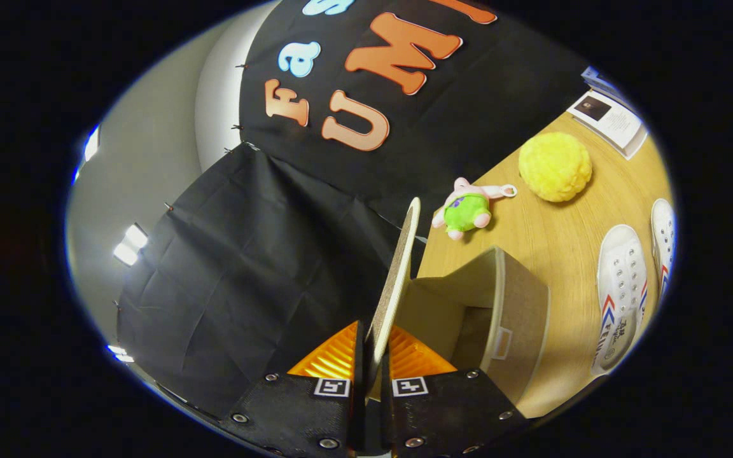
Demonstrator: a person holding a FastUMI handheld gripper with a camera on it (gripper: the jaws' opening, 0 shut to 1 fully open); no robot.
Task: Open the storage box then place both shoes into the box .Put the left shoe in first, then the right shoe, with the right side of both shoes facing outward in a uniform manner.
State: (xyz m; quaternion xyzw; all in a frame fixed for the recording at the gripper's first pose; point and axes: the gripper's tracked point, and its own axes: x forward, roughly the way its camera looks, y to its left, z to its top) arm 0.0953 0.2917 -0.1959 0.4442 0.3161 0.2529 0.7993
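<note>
My gripper [371, 346] is shut on the lid [397, 273] of the beige storage box [511, 312]. The lid stands raised on edge between my fingers, swung up away from the box. The box's inside [452, 312] shows open and holds nothing that I can see. Two white shoes with red and blue stripes lie on the wooden table [557, 235] to the right of the box: one shoe [621, 296] close to the box, the other shoe [662, 238] just beyond it.
A small pink and green plush toy [468, 208] lies on the table past the box. A yellow fluffy ball [555, 166] sits farther right. Booklets [609, 117] lie near the table's far corner. The black cloth wall hangs behind and to the left.
</note>
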